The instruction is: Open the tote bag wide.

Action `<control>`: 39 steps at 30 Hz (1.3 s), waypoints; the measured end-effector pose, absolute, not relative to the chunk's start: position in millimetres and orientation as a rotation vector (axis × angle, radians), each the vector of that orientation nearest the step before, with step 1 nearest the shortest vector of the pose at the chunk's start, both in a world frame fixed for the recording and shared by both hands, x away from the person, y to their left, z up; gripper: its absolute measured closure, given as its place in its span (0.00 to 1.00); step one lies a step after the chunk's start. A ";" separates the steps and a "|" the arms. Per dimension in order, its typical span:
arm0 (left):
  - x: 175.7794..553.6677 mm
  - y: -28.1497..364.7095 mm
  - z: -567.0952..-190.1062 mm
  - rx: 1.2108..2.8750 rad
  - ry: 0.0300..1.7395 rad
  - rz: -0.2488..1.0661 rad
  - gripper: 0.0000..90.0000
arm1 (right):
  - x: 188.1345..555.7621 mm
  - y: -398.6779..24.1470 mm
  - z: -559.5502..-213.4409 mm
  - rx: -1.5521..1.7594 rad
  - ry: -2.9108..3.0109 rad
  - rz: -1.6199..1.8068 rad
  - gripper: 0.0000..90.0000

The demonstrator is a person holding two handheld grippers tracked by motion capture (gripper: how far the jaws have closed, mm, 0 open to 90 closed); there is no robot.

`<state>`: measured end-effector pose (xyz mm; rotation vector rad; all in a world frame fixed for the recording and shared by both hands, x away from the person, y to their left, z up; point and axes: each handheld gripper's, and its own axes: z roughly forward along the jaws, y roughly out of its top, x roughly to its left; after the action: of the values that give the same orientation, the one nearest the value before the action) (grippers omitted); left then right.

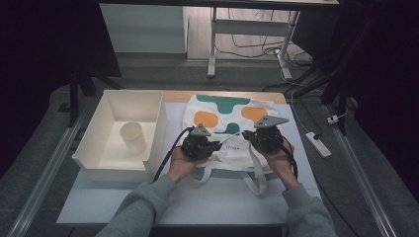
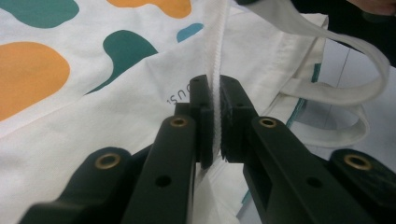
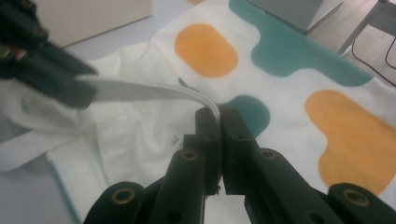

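Observation:
A white tote bag (image 1: 227, 111) printed with teal and orange blobs lies flat on the table. Its opening faces the person and its strap handles (image 1: 257, 177) trail toward the front edge. My left gripper (image 1: 216, 146) is shut on the bag's top hem (image 2: 215, 56), which runs upright between the jaws (image 2: 216, 121). My right gripper (image 1: 248, 136) is shut on the same hem (image 3: 140, 87) a short way along, pinched at the jaw tips (image 3: 218, 116). The hem stretches taut between the two. The left gripper (image 3: 46, 74) appears at the upper left of the right gripper view.
A white open bin (image 1: 99, 148) stands left of the bag with a white cup (image 1: 134, 137) lying inside. A power strip (image 1: 318, 144) rests at the table's right edge. Bare table lies in front of the handles.

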<state>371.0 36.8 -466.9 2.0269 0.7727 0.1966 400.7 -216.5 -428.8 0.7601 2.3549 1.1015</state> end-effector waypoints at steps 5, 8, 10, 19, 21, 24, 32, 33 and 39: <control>372.0 34.9 -467.8 2.032 0.773 0.205 0.93 | 417.4 -208.4 -428.2 0.749 2.345 1.099 0.96; 374.1 34.8 -470.0 2.035 0.782 0.201 0.93 | 426.4 -205.4 -431.2 0.752 2.350 1.107 0.96; 375.6 34.2 -471.7 2.039 0.788 0.199 0.92 | 431.5 -204.7 -435.1 0.764 2.351 1.101 0.96; 381.4 29.3 -477.1 2.034 0.805 0.191 0.76 | 448.6 -207.7 -453.2 0.813 2.379 1.052 0.97; 380.0 32.0 -472.1 2.012 0.801 0.216 0.66 | 452.1 -209.0 -457.5 0.809 2.388 1.037 0.97; 376.6 37.8 -463.2 1.974 0.800 0.238 0.57 | 458.3 -213.3 -464.4 0.840 2.392 1.007 0.97; 367.4 42.5 -451.2 1.979 0.756 0.245 0.51 | 471.9 -230.7 -471.5 0.969 2.356 1.018 0.97; 366.6 43.0 -450.3 1.979 0.753 0.246 0.51 | 473.3 -233.4 -472.3 0.982 2.348 1.014 0.96; 365.4 45.7 -449.3 1.993 0.751 0.234 0.50 | 481.5 -250.9 -479.2 1.067 2.292 0.975 0.96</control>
<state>365.4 45.7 -449.3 1.9931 0.7512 0.2336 481.5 -250.9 -479.2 1.0667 2.2918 0.9749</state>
